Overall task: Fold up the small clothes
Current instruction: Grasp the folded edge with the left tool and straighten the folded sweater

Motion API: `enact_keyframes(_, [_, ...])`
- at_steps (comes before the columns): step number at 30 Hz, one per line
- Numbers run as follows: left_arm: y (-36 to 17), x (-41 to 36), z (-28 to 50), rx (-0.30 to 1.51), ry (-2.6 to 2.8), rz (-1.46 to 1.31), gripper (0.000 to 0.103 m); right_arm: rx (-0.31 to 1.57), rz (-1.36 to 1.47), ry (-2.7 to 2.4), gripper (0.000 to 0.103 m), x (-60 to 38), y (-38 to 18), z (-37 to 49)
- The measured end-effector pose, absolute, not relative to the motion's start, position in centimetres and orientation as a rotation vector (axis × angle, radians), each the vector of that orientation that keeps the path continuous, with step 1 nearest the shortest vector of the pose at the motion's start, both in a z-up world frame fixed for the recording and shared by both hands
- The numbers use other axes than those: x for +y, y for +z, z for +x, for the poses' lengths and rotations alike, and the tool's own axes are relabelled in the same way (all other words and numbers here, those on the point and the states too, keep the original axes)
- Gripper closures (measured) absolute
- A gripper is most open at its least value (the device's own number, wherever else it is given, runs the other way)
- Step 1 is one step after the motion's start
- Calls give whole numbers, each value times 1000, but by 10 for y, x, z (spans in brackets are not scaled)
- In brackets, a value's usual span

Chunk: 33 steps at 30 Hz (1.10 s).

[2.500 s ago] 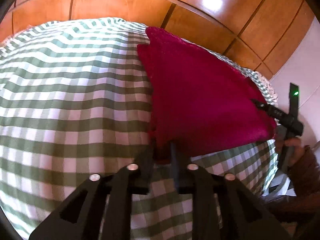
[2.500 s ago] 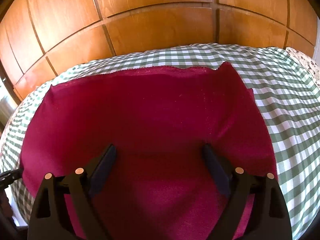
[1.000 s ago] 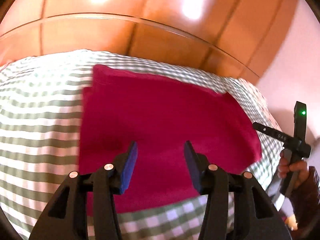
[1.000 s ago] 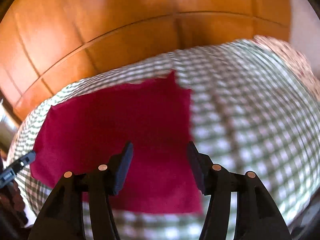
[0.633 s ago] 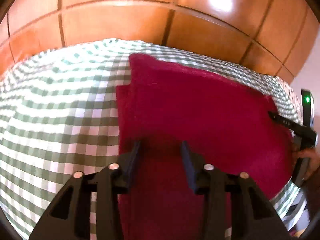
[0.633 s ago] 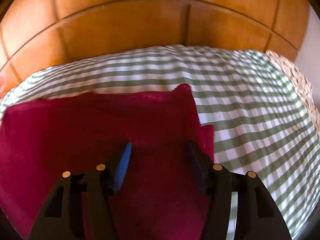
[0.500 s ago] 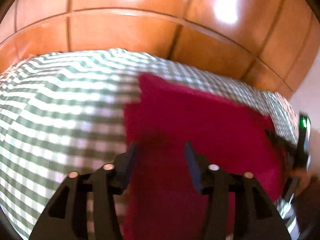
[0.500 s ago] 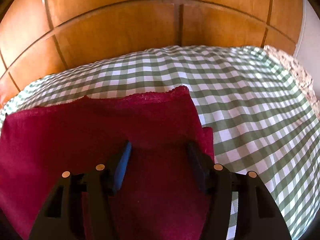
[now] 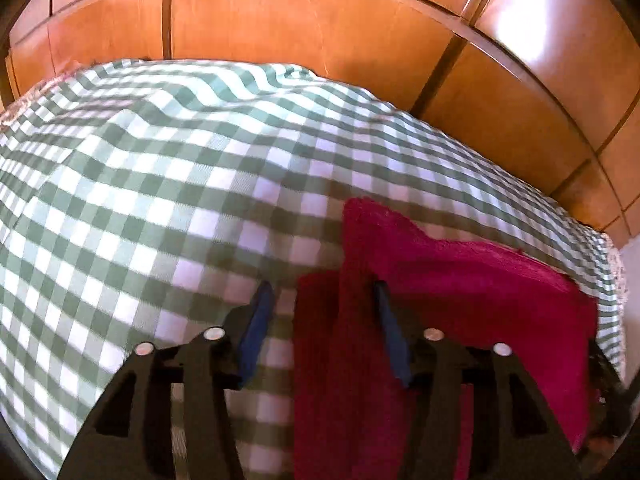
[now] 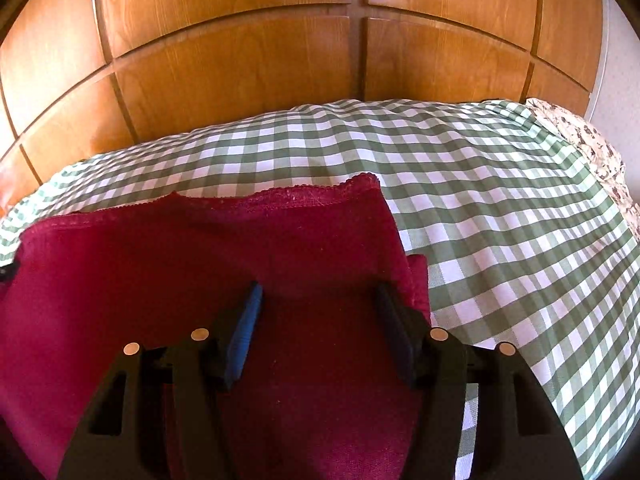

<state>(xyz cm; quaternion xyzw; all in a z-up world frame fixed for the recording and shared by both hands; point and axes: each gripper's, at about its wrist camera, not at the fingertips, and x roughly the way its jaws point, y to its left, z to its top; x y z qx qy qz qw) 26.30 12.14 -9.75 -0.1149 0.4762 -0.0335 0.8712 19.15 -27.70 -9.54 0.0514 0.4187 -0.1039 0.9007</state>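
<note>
One crimson cloth [image 10: 200, 264], folded, lies on a green-checked bedspread [image 10: 500, 208] before one wooden panelled wall [image 10: 240, 60]. Two tongs appear. The left tongs [image 9: 320, 300], opening, straddle the cloth's left edge without pressing it. The right tongs [image 10: 316, 300] stand apart above the cloth's right part, clamping nothing. The cloth's long axis runs from one pair of tongs to the other, its scalloped hem toward the wall.
</note>
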Motion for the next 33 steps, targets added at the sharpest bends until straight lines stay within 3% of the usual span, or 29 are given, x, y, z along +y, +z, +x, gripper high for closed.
enact_keyframes(16, [-25,103,185,785,-26,-96,42,855,118,-217,44,-275,-95,190])
enact_keyframes(33, [-19,89,120,759,-92,-73,35,861,112,-221,44,-275,-94,190])
